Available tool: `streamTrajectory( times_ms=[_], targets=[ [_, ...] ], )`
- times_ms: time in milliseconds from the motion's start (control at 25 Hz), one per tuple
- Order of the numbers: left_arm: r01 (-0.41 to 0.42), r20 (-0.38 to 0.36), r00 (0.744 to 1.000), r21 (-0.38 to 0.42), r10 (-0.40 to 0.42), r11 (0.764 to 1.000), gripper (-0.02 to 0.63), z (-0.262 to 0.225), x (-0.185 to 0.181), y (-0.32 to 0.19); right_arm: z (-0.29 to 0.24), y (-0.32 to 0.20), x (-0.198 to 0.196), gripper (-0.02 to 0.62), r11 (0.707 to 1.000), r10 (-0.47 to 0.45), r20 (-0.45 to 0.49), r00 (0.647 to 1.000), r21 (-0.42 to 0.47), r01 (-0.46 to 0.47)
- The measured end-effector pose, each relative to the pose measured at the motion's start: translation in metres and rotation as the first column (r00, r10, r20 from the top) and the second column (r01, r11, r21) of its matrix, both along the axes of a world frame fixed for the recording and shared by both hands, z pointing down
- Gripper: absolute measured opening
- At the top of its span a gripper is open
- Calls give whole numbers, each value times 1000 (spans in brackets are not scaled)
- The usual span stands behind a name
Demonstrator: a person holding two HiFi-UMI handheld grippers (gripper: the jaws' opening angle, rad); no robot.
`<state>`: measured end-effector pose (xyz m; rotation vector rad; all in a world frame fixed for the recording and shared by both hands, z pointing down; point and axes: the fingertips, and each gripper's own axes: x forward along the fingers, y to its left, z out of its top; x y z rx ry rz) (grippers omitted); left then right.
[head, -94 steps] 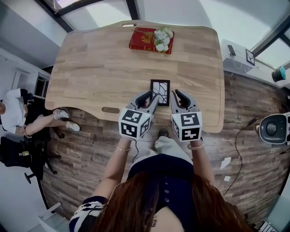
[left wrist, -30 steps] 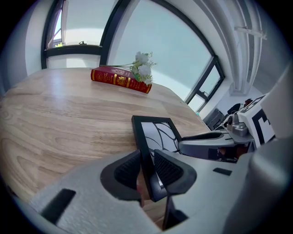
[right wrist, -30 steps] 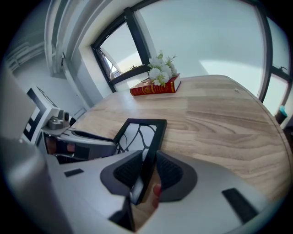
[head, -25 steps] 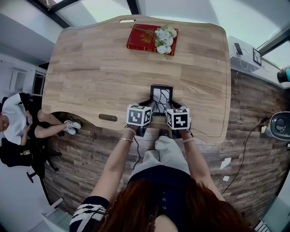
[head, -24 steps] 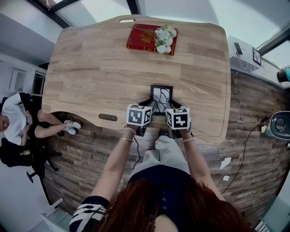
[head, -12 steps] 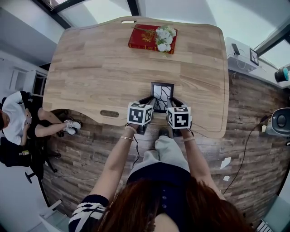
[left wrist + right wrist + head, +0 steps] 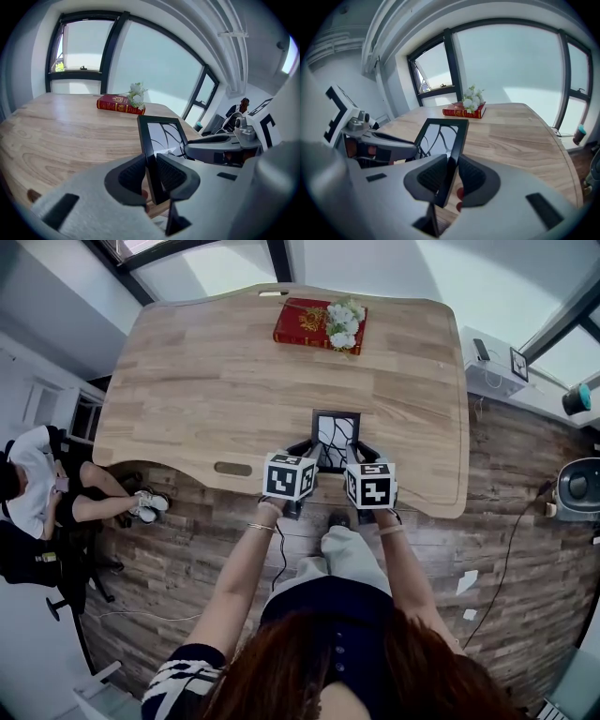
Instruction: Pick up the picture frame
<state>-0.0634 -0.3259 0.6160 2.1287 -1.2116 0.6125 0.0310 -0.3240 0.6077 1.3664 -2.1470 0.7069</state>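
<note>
The picture frame (image 7: pixel 335 435) is black with a branch pattern behind its glass. It is held above the near edge of the wooden table (image 7: pixel 206 381), with its far end tilted up. My left gripper (image 7: pixel 306 450) is shut on its left rail; in the left gripper view the pads (image 7: pixel 168 172) press on both sides of the frame (image 7: pixel 161 136). The right gripper (image 7: pixel 362 452) is shut on the right rail, and the right gripper view shows the frame (image 7: pixel 440 133) clamped between that gripper's (image 7: pixel 451 176) jaws.
A red book (image 7: pixel 307 322) with white flowers (image 7: pixel 339 322) on it lies at the table's far edge. A person (image 7: pixel 37 484) sits at the left on the floor side. A round device (image 7: pixel 577 488) stands at the right, past the table's end.
Both grippers, which stood open beside the flat frame, have shut on its side rails. Over the last second they rose a little, carrying the frame with them.
</note>
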Motion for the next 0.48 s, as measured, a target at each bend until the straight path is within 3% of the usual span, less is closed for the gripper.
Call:
streamTrajectory(
  times_ms=[480],
  targets=[
    [-22,-9,1000,97,23,995,91,-38,0,32,-39,35,0,81,994,20,-13,1000,108,-19]
  ],
)
